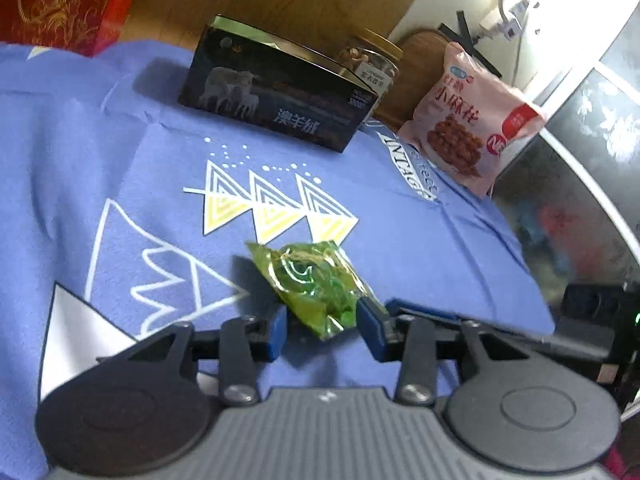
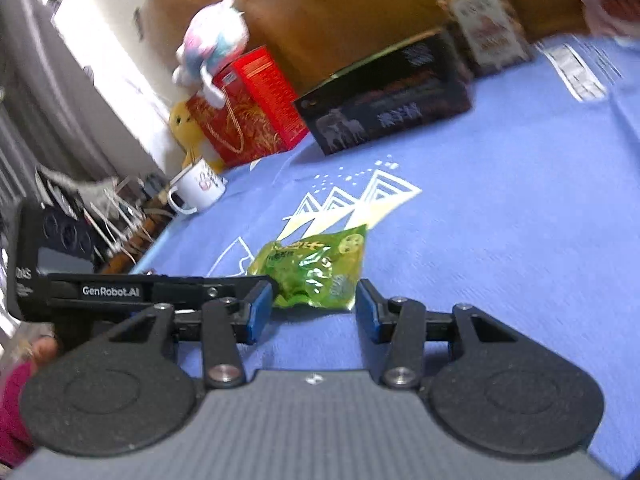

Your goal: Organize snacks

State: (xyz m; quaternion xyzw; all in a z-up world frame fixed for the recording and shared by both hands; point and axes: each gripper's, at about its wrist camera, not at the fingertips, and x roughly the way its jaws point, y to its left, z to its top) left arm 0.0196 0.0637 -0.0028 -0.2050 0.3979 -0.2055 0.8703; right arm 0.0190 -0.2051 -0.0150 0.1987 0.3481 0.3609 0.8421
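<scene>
1. The green snack packet lies flat on the blue printed cloth covering the desk, just below the row of yellow triangles printed on it.
2. Both grippers face this one packet from opposite sides. The left gripper has its jaws spread apart and holding nothing; the packet's near corner already sits between the blue pads, close to the right-hand one.
3. The right gripper is likewise spread and empty. The packet lies straight ahead of its jaws, its near edge level with the pad tips, though motion blur in that view makes it hard to say whether anything touches.
4. In the left wrist view the packet's long axis runs diagonally, from far-left to near-right, so it crosses the jaw gap at a slant, not square on.
5. Judged from both views, the left gripper looks slightly further onto the packet and is the likelier one to take it.
6. At the far edge of the cloth stand a dark box, a glass jar behind it, and a pink snack bag propped to its right, all well apart from the packet.
</scene>
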